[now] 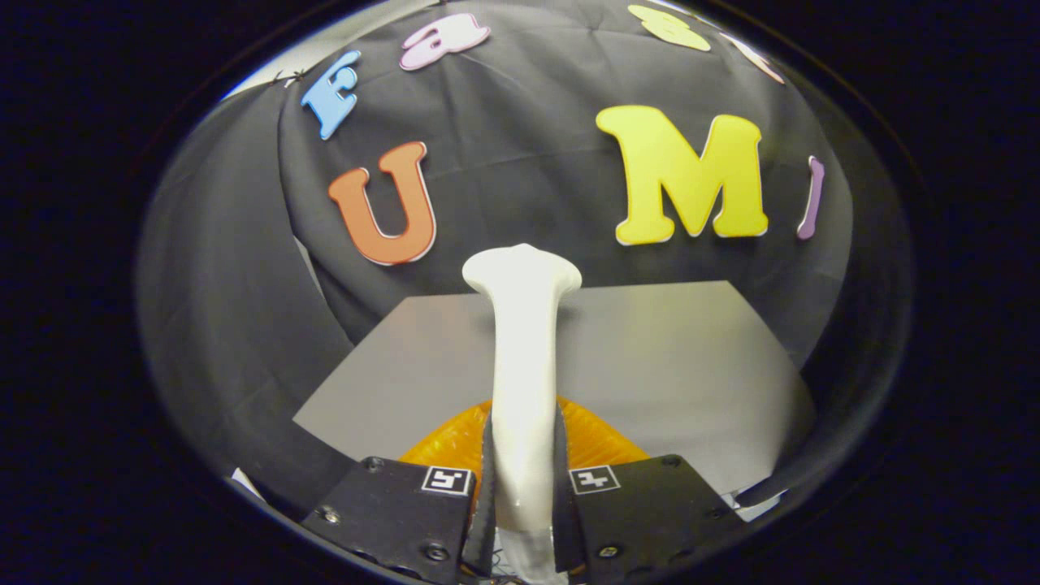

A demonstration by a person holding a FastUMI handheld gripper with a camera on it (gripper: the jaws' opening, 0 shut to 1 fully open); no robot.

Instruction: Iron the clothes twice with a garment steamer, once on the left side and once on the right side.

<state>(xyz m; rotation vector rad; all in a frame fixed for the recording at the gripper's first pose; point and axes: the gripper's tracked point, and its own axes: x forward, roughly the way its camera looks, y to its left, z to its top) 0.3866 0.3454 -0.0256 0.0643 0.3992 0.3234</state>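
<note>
My tongs [524,496] clench the white steamer [524,357] by its handle; its long axis runs straight ahead, head at the far end over the grey desk [691,366]. An orange garment [597,439] lies just beneath the tongs.

Light falls from above, soft and even, onto the flat grey table top [650,357], which shows a pale sheen through its middle and dims toward its near corners. The tall white plastic steamer handle [524,357] is the brightest thing here; its flared head is nearly washed out, and a faint shadow sits on the table just behind it. The gripper [524,479] with its 2 fingers clamped on that handle sits in shade, close and slightly soft. The ribbed orange plastic piece [601,439] behind the fingers glows warm. The black cloth wall [520,138] bows strongly, its folds darkening outward. Straight table edges curve with the fisheye.
</note>
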